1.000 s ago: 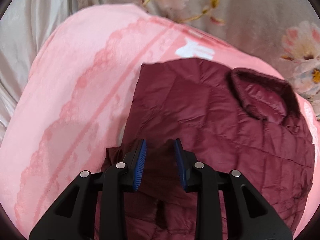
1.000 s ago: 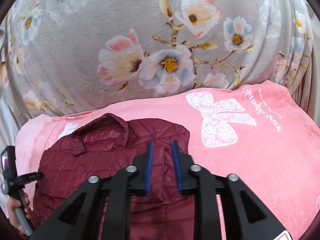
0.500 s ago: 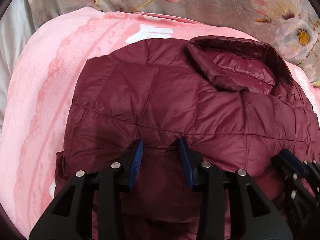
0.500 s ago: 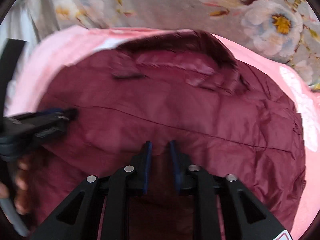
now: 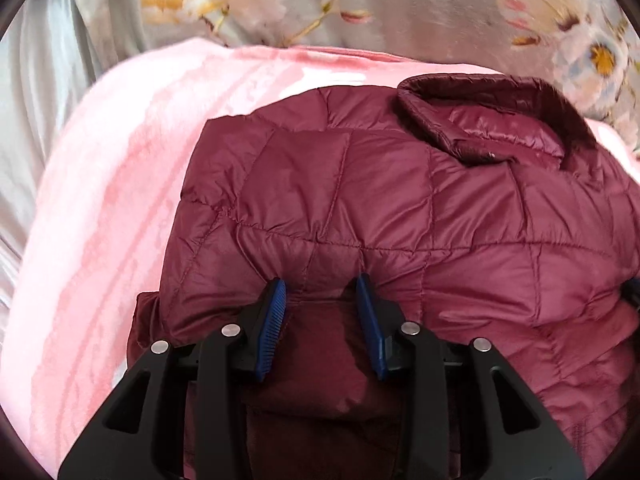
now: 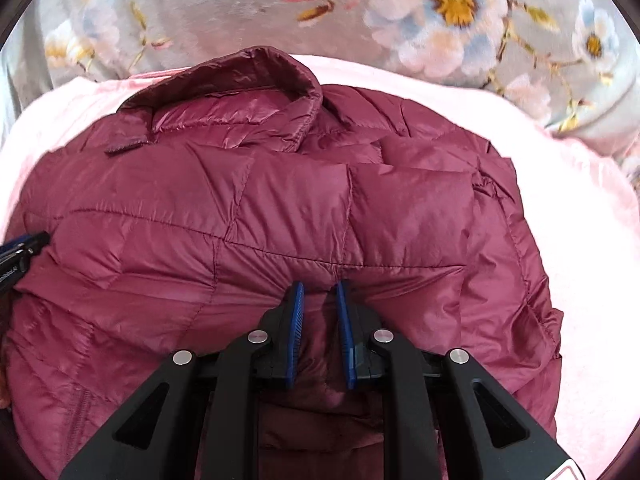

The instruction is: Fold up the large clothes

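Note:
A maroon quilted puffer jacket (image 5: pixel 400 200) lies on a pink blanket (image 5: pixel 120 200), its collar (image 5: pixel 480 120) at the far end. My left gripper (image 5: pixel 321 280) is shut on a folded layer of the jacket, which bunches between the blue pads. In the right wrist view the same jacket (image 6: pixel 280 208) fills the frame, with the collar (image 6: pixel 240 92) at the top left. My right gripper (image 6: pixel 319 284) pinches a narrower fold of the quilted fabric. The held layer lies doubled over the jacket's lower part. The left gripper's tip (image 6: pixel 20 252) shows at the left edge of that view.
A grey sheet with large flowers (image 5: pixel 440 12) covers the bed beyond the blanket. Pink blanket (image 6: pixel 580 280) stretches out to the right of the jacket. Pale grey cloth (image 5: pixel 24 120) hangs in folds at the far left.
Both grippers have sunk and moved forward toward the collar with jacket fabric in them. The jacket now fills both views, and the right gripper has swung left over it.

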`<state>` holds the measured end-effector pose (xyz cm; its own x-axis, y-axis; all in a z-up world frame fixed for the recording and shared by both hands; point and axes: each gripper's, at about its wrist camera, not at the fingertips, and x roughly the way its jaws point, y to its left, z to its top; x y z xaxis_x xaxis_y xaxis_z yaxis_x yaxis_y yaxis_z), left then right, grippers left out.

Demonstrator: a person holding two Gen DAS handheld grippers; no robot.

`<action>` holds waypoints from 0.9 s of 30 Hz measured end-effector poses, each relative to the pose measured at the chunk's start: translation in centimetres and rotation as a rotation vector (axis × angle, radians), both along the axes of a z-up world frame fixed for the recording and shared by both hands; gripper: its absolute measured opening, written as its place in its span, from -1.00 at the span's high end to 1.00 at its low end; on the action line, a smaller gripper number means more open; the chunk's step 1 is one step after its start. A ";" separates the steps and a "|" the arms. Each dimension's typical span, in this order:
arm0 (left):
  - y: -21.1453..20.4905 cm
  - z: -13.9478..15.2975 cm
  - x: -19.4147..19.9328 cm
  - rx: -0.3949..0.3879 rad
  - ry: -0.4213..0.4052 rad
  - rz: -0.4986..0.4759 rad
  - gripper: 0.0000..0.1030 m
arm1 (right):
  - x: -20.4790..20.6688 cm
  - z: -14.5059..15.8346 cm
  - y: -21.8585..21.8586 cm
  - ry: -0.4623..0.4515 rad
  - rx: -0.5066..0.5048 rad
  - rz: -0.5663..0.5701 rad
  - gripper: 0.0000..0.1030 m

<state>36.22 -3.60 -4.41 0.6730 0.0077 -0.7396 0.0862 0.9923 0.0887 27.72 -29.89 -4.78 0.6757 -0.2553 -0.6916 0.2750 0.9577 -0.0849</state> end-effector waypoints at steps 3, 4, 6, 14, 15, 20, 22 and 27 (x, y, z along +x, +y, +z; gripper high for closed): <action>0.1 -0.1 -0.1 -0.016 -0.004 0.001 0.31 | -0.1 -0.1 -0.4 -0.008 0.026 0.003 0.70; 0.2 -0.1 0.0 -0.018 -0.007 0.001 0.31 | -0.1 0.0 -0.6 -0.009 0.031 0.003 0.70; 0.1 -0.1 -0.1 -0.014 -0.010 0.002 0.31 | -0.1 0.0 -0.6 -0.011 0.031 0.003 0.70; 0.2 -0.1 -0.2 -0.011 -0.015 0.002 0.31 | -0.2 -0.1 -0.3 -0.012 0.020 0.001 0.69; 0.2 -0.1 -0.1 -0.010 -0.015 0.002 0.31 | -0.2 -0.1 -0.3 -0.012 0.018 0.001 0.69; 0.2 -0.1 -0.2 -0.004 -0.019 0.002 0.31 | -0.2 -0.1 -0.3 -0.013 0.015 0.001 0.69; 0.2 -0.1 -0.2 0.000 -0.021 0.001 0.31 | -0.2 -0.1 -0.2 -0.012 0.015 0.001 0.69; 0.0 -0.1 -0.3 0.002 -0.023 0.002 0.31 | -0.2 0.0 -0.3 -0.016 0.023 0.004 0.69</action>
<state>35.91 -3.58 -4.51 0.6896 0.0102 -0.7241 0.0821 0.9924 0.0921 27.50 -30.22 -4.80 0.6878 -0.2368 -0.6862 0.2725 0.9604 -0.0583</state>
